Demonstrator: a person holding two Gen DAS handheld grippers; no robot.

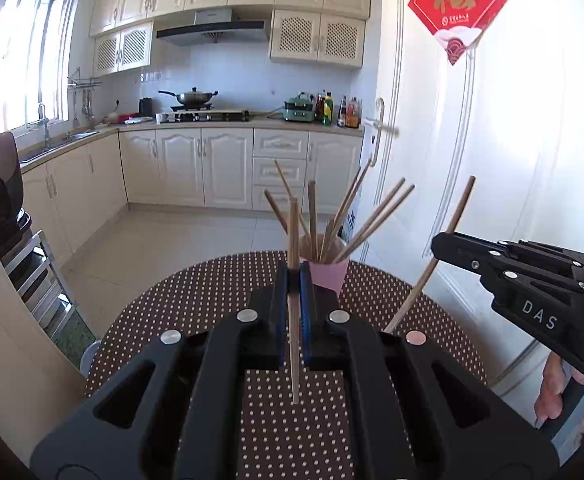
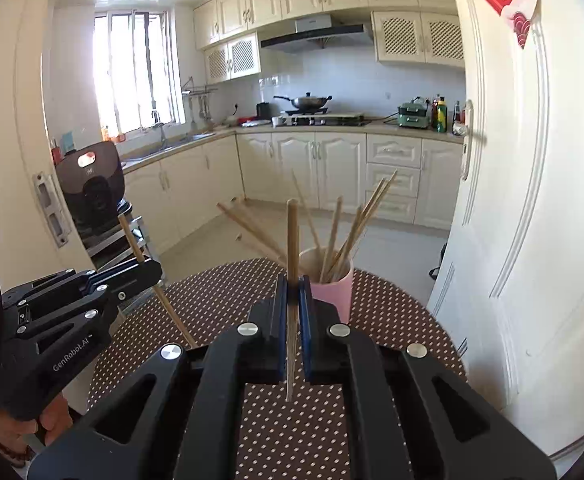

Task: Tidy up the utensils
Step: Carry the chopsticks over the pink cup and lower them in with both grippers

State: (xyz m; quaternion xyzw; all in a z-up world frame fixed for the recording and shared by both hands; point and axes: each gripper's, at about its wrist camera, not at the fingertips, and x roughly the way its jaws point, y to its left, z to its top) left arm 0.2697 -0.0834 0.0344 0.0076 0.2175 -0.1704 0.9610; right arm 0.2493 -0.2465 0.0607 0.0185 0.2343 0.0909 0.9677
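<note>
Clamping one chopstick [image 1: 294, 280] upright apiece, the left gripper [image 1: 294, 276] and right gripper [image 2: 293, 288] face the pink cup [image 1: 326, 276] at twelve o'clock on the counter [image 1: 195, 304], ready for dropping in.

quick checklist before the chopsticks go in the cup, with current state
1. Left gripper shut on its chopstick: ok.
2. Right gripper shut on its chopstick: ok.
3. Cup upright on the table: ok.
4. Room in the cup among the chopsticks already there: cannot tell.
5. Both held chopsticks clear of the table: ok.
6. Grippers apart from each other: ok.
</note>
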